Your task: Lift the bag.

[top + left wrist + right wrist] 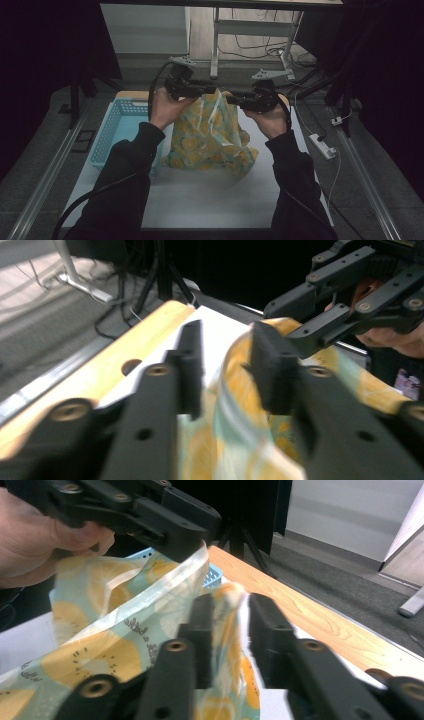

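A crumpled plastic bag (210,135), pale green with yellow lemon prints, stands on the white table (210,200); its top is lifted between both hands. My left gripper (212,91) reaches the bag's top edge from the left. In the left gripper view its jaws (226,355) stand apart, the bag (235,415) loose between them. My right gripper (231,98) comes from the right. Its jaws (230,615) are also apart, with the bag's edge (227,600) in the gap, not pinched. Each gripper view shows the other gripper close by at the same edge.
A light blue perforated basket (112,130) sits at the table's left, beside the bag. The table's far edge is wood (300,615). A white power strip (322,146) and cables lie on the floor at the right. Metal stand legs rise beyond the table.
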Demonstrator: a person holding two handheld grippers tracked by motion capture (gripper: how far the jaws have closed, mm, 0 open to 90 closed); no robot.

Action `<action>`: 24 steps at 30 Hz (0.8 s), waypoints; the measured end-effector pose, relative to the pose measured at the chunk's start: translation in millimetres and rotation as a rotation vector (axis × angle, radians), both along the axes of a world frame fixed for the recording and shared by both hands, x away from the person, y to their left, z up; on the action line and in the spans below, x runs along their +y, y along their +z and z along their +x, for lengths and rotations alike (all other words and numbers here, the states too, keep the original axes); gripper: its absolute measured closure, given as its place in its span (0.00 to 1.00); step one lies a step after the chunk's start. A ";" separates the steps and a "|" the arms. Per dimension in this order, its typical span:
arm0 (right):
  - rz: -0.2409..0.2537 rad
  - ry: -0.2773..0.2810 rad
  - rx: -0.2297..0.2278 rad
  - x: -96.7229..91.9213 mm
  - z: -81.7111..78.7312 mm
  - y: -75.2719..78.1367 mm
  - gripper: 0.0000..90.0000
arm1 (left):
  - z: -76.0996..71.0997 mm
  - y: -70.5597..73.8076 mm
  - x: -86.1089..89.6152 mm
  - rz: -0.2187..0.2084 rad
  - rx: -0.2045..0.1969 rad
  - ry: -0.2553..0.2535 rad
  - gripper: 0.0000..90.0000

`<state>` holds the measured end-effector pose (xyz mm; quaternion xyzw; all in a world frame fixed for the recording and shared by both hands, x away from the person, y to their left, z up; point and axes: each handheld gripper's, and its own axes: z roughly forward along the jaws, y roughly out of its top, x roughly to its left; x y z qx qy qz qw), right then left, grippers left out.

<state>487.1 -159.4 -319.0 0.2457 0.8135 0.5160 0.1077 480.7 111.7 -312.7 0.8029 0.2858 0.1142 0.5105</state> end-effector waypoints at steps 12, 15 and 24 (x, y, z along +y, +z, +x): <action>0.001 -0.058 -0.003 -22.1 -13.9 -6.4 0.48 | -36.7 -9.4 33.6 0.015 -0.040 0.037 0.25; -0.006 -0.068 -0.008 -25.3 -17.6 -11.1 0.43 | -42.9 -17.0 40.6 0.010 -0.008 0.045 0.19; -0.007 -0.059 0.001 -26.2 -29.3 -27.9 0.33 | -61.9 -45.9 57.0 0.032 0.053 0.070 0.09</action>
